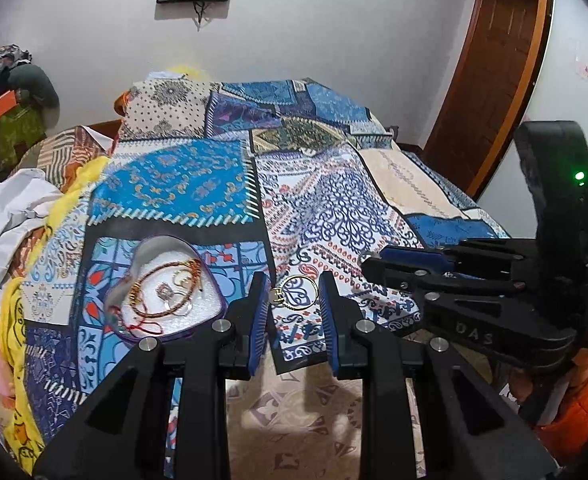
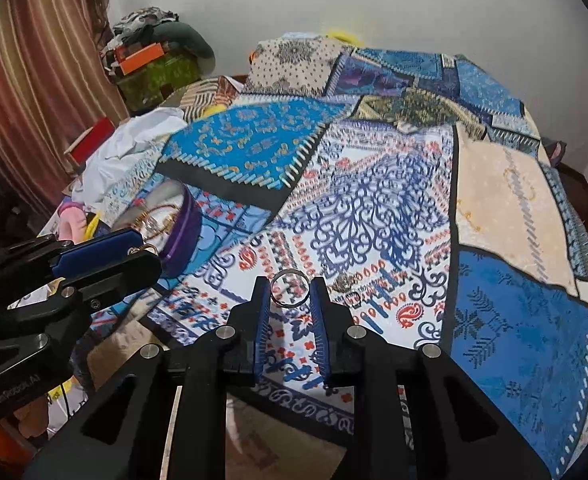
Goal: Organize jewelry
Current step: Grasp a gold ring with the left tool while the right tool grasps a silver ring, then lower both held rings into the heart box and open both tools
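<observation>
My left gripper point(image 1: 294, 294) is shut on a gold hoop bracelet point(image 1: 295, 294), held just above the patterned bedspread point(image 1: 333, 208). My right gripper point(image 2: 290, 290) is shut on a silver bangle point(image 2: 290, 289), held upright over the bedspread point(image 2: 373, 200). A purple heart-shaped jewelry box point(image 1: 166, 292) lies open to the left of the left gripper, with several bracelets and a ring inside on white padding. It also shows in the right wrist view point(image 2: 174, 224). A small silver piece point(image 2: 343, 281) lies on the bedspread just right of the right gripper. The right gripper shows in the left view point(image 1: 373, 260).
White cloth point(image 1: 10, 216), yellow fabric point(image 1: 14, 360) and pink items lie along the bed's left side. A pile of clothes and an orange box point(image 2: 142, 54) stands by the curtain. A wooden door point(image 1: 493, 72) is at the right. The bed's front edge is below the grippers.
</observation>
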Demonstrator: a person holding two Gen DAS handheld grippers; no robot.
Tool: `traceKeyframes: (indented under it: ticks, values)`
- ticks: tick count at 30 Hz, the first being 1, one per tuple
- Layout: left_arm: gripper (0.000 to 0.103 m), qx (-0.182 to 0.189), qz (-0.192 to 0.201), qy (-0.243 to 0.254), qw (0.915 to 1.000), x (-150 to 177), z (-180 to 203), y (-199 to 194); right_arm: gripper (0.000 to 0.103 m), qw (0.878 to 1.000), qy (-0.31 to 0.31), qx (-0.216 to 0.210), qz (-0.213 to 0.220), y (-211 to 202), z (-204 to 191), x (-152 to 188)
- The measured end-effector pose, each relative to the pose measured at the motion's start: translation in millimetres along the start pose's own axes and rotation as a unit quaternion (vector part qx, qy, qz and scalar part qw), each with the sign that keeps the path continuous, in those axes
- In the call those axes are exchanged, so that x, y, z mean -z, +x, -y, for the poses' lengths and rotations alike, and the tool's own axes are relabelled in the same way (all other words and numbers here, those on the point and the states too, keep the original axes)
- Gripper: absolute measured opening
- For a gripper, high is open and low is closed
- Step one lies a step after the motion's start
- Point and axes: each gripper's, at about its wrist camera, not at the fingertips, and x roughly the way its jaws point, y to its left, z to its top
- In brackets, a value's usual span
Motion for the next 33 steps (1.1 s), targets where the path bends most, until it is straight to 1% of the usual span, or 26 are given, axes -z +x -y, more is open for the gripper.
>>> traceKeyframes:
  ticks: [10,17,26,33]
  values:
    - [0.025,-0.018,0.04,-0.006,0.999,-7.5,-15.8,-35.6,0.018,0.998,-0.013,-0.005,0.056,-31.6,-26.2,-20.3]
    - [0.025,-0.037,0.067,-0.008,0.997,-12.1,-33.0,-57.7,0.018,0.996,-0.024,-0.019,0.083,-39.1,-48.8,-34.5]
    - [0.025,-0.064,0.082,-0.021,0.9944,-13.0,-61.3,-69.7,0.018,0.994,-0.045,-0.042,0.094,-33.4,-75.6,-48.1]
    - [0.025,-0.075,0.063,-0.042,0.9943,-3.7,-85.7,-58.0,0.018,0.994,-0.054,-0.058,0.079,-11.3,-90.2,-53.0]
